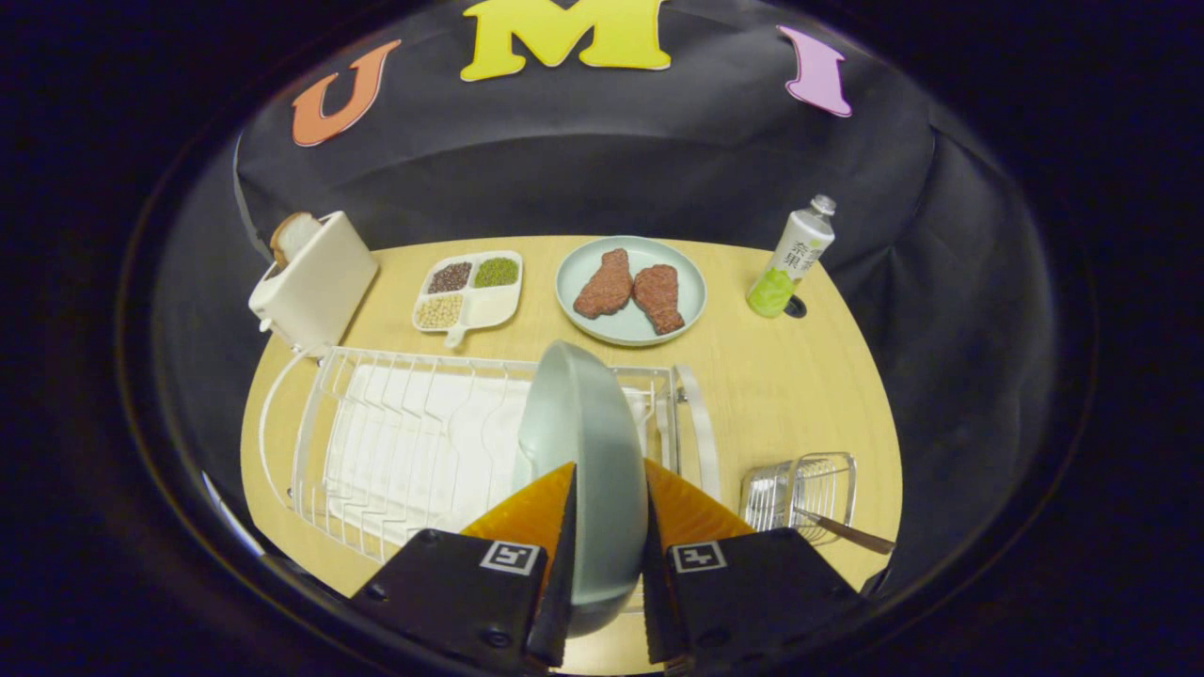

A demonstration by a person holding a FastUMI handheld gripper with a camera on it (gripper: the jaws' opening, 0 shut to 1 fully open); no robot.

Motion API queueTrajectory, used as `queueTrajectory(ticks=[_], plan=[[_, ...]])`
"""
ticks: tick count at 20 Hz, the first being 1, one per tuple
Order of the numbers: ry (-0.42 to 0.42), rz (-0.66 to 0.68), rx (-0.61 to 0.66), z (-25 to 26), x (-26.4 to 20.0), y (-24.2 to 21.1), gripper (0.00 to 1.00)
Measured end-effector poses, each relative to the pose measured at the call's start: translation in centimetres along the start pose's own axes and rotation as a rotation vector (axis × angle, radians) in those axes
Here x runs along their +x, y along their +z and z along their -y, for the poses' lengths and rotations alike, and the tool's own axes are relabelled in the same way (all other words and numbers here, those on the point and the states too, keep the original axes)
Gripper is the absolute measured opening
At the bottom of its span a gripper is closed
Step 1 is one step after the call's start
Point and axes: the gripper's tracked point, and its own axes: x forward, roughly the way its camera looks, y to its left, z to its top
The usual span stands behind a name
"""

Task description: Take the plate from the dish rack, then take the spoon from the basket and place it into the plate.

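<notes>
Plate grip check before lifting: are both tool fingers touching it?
Touching. Gripper view: both fingers press the upright plate from either side.

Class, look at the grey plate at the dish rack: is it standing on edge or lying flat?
On edge. The grey plate stands upright above the white wire dish rack, its rim clamped between the two fingers of the tongs.
</notes>
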Motion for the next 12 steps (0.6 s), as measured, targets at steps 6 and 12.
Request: queueTrajectory(ticks=[6,12], plan=[[-0.134,0.080,-0.078,-0.7,-2.3,1.9,0.36],[-0.093,0.171,-0.168,-2.5,-6.8,2.1,0.32]])
